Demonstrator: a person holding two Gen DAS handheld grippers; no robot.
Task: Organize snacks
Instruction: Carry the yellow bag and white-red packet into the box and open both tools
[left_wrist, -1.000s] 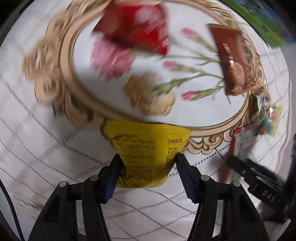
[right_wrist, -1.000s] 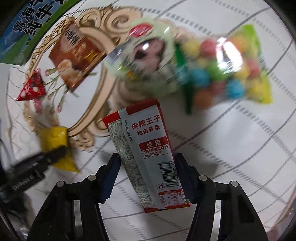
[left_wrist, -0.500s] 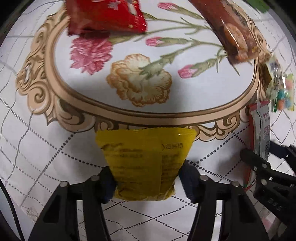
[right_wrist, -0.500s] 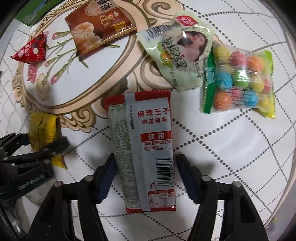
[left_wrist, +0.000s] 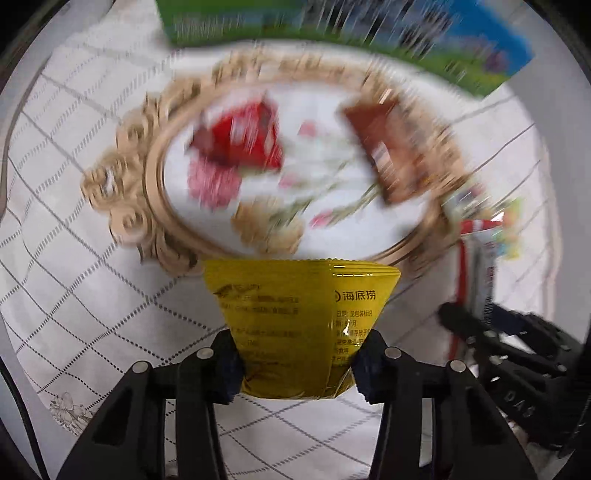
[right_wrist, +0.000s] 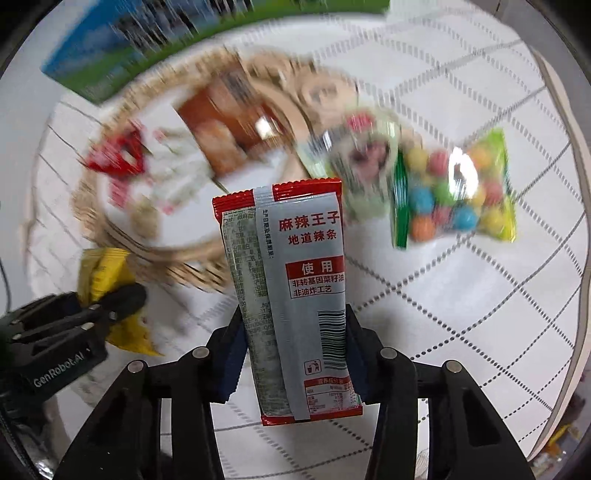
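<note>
My left gripper (left_wrist: 297, 360) is shut on a yellow snack packet (left_wrist: 299, 317) and holds it above the tablecloth. My right gripper (right_wrist: 291, 354) is shut on a grey and red spicy-strip packet (right_wrist: 295, 295), also lifted. On the cloth lie a red triangular packet (left_wrist: 240, 140), a brown biscuit packet (left_wrist: 395, 147), a pale green packet (right_wrist: 354, 155) and a bag of coloured candy balls (right_wrist: 454, 192). The left gripper with the yellow packet (right_wrist: 107, 280) shows at the left of the right wrist view; the right gripper (left_wrist: 480, 332) shows at the right of the left wrist view.
A green and blue carton (left_wrist: 332, 33) lies at the far edge of the table, also in the right wrist view (right_wrist: 155, 37). The white tablecloth (left_wrist: 92, 258) has a gold oval floral print (left_wrist: 155, 177). The table edge (right_wrist: 569, 184) curves along the right.
Both grippers have risen and pulled back with their packets; half a second ago the packets lay low on the cloth. The carton has come into view at the top.
</note>
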